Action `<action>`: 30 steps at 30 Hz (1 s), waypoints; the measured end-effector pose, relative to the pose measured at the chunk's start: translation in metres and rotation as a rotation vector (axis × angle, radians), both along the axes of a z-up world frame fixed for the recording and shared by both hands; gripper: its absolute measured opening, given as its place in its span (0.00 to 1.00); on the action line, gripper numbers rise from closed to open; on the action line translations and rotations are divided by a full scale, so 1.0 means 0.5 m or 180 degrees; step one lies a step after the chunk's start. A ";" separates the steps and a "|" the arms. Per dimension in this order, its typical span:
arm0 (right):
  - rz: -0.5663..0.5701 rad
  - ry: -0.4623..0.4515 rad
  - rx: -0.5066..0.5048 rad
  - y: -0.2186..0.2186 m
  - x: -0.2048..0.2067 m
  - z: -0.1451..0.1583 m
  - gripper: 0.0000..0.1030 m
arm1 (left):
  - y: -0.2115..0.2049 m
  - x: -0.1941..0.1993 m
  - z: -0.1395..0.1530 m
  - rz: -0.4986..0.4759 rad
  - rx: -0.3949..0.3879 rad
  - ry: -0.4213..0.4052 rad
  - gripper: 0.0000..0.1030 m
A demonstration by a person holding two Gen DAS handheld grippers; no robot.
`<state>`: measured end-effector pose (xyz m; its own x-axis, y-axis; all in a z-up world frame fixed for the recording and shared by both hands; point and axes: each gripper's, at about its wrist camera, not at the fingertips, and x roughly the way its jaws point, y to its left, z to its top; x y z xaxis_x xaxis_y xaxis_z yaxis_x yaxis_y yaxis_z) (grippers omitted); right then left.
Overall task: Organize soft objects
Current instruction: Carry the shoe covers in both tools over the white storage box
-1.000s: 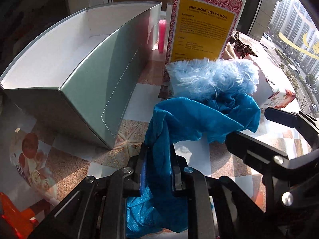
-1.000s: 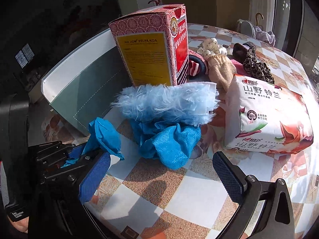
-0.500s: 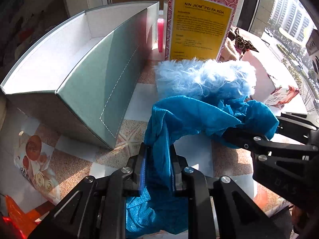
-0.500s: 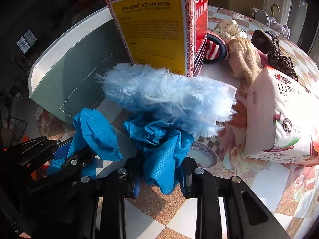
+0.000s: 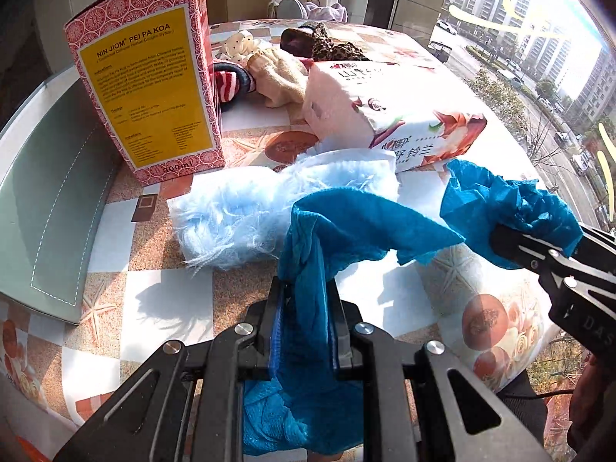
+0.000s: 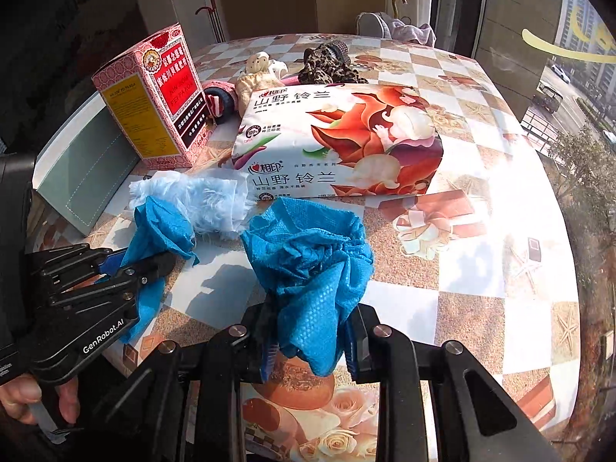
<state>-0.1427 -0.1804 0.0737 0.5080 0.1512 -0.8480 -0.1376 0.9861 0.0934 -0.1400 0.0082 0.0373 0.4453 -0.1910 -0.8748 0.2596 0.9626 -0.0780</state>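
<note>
both ends of the blue cloth [image 5: 346, 223] are held now
the right hand-held gripper [image 6: 310, 340] has pinched its end; the left hand-held gripper [image 5: 304, 327] stays tight, ready to fold.

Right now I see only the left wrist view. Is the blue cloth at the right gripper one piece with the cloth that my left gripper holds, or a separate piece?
Observer: Separate. In the right wrist view, bare table shows between the left cover, held by the left gripper, and the right cover.
Operator: Is the right gripper really closed on its piece?
Observer: Yes. The right gripper is shut on the right cover, and the gathered opening of the cover bulges above the fingers.
</note>
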 end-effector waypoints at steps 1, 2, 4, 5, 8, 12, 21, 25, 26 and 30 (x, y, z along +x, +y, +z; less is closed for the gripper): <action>-0.0123 -0.0022 0.0045 -0.016 0.002 0.003 0.28 | -0.015 0.005 0.005 -0.0055 0.0006 -0.0025 0.20; -0.0253 -0.0019 0.0090 -0.033 0.004 0.004 0.28 | -0.027 0.003 0.012 -0.0112 0.0011 -0.0053 0.20; -0.0404 0.0007 0.0128 -0.053 0.011 0.006 0.28 | -0.057 0.001 0.026 -0.0219 -0.0006 -0.0105 0.20; -0.0454 0.0001 0.0155 -0.061 0.008 0.014 0.28 | -0.069 0.002 0.035 -0.0272 -0.0008 -0.0133 0.20; -0.0549 -0.0089 0.0223 -0.075 0.014 0.041 0.28 | -0.103 0.018 0.067 -0.0387 -0.0041 -0.0225 0.20; -0.0665 -0.0200 0.0233 -0.097 0.032 0.087 0.28 | -0.144 0.083 0.131 -0.0474 -0.0123 -0.0403 0.19; -0.0594 -0.0371 0.0389 -0.103 0.121 0.194 0.28 | -0.151 0.219 0.229 -0.0338 -0.0011 -0.0407 0.18; -0.0429 -0.0391 0.0529 -0.081 0.142 0.230 0.28 | -0.110 0.248 0.266 -0.0227 -0.0034 -0.0370 0.17; -0.0382 -0.0381 0.0573 -0.075 0.145 0.235 0.28 | -0.101 0.250 0.273 -0.0199 -0.0046 -0.0360 0.17; -0.0287 -0.0421 0.0658 -0.057 0.139 0.263 0.28 | -0.080 0.245 0.286 -0.0159 -0.0029 -0.0423 0.17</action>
<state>-0.0733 -0.2089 0.2049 0.6316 0.2635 -0.7291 -0.0746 0.9567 0.2812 -0.0177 -0.0319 0.1802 0.5469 -0.2235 -0.8068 0.3158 0.9476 -0.0484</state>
